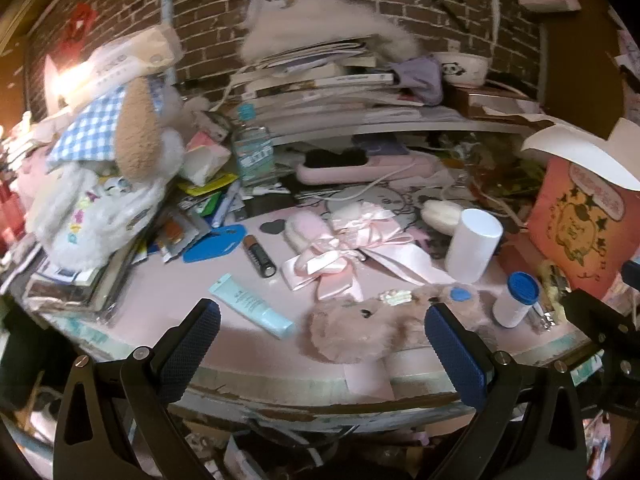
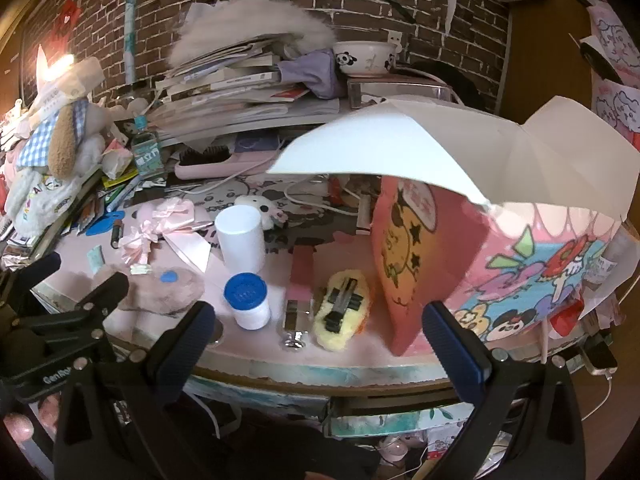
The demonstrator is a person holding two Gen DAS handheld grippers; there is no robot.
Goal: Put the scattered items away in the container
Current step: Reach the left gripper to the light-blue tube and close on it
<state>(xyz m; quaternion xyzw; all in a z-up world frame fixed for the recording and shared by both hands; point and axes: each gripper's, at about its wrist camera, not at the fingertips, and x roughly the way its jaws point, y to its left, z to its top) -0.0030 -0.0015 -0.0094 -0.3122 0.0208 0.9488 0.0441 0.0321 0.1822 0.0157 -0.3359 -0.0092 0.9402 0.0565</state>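
My left gripper [image 1: 322, 344]: fingers spread wide, empty, above the pink desk [image 1: 168, 300] edge. My right gripper [image 2: 318, 344]: likewise spread, empty; clamp beside it reads "GenRob", cut off. Scattered: turquoise tube [image 1: 251, 306], print too small to read; battery [image 1: 259, 257], label blurred; pink ribbon bow [image 1: 344, 254]; blue-capped bottle [image 2: 247, 301]; white cylinder [image 2: 240, 239]. Container: pink cartoon-printed box [image 2: 540, 272] at desk's right, flaps raised, interior hidden.

Home bedroom desk: plush dog [image 1: 136, 136], stacked books [image 1: 320, 84], brick wall [image 1: 208, 20].
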